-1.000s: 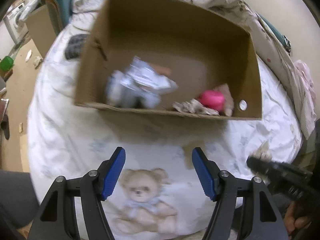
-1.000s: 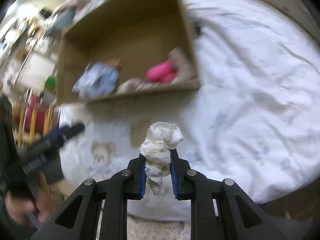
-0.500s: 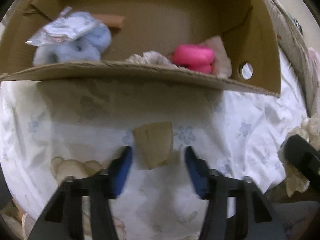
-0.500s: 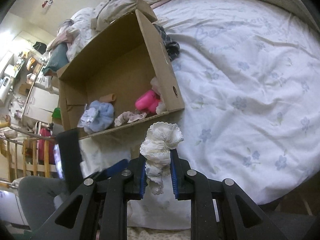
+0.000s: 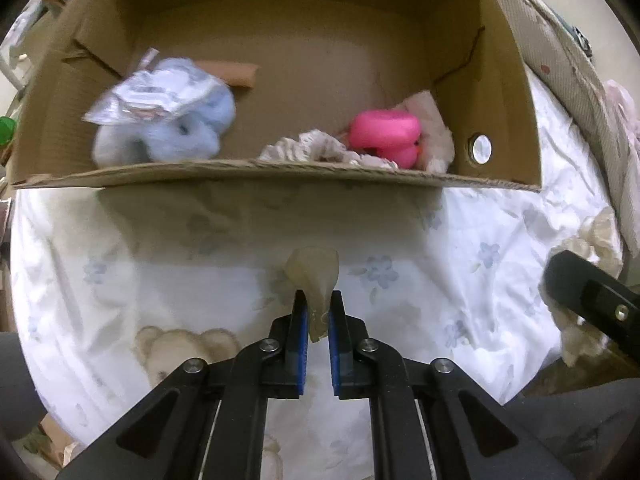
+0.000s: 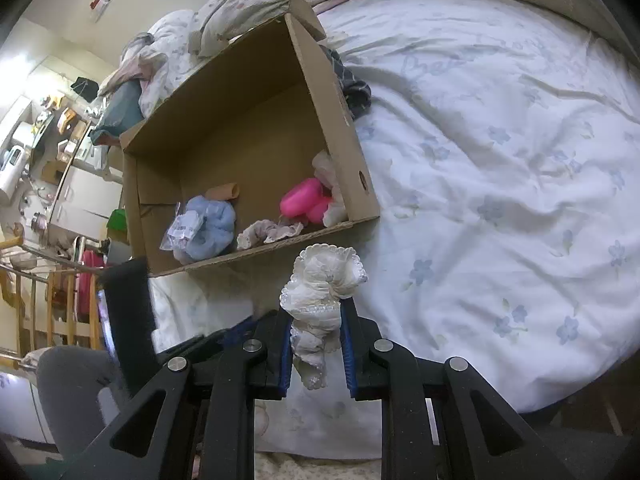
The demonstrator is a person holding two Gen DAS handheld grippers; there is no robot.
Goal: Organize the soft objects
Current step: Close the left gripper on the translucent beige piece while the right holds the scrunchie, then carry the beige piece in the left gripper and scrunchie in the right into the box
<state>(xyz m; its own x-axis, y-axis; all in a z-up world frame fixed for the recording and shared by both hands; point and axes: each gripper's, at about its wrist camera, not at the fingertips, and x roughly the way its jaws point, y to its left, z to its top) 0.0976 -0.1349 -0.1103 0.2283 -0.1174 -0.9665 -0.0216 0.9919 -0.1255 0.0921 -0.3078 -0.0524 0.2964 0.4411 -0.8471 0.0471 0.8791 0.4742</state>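
Left wrist view: the left gripper (image 5: 318,316) is closed on a small beige, translucent soft piece (image 5: 314,280), pinched near its lower end, so most of it stands above the blue pads (image 5: 301,320). It is held over the white bedsheet (image 5: 160,264), just short of the near wall of the cardboard box (image 5: 280,172). Inside the box lie a pale blue plush toy (image 5: 172,136), a pink soft item (image 5: 384,132) and a crumpled lace cloth (image 5: 312,148). The right gripper's black arm, with cloth, shows at the right edge.

Right wrist view: the right gripper (image 6: 316,332) is closed on a bunched white lace cloth (image 6: 324,284), held near the box's front right corner (image 6: 240,140), above the sheet.

Recommended procedure: raise each item above the low front wall before moving forward, so the loose ends do not catch on the cardboard edge. Release over bare floor at the box centre, one gripper at a time. Keep both grips firm until the item is fully inside; the beige piece looks thinly held and may slip.
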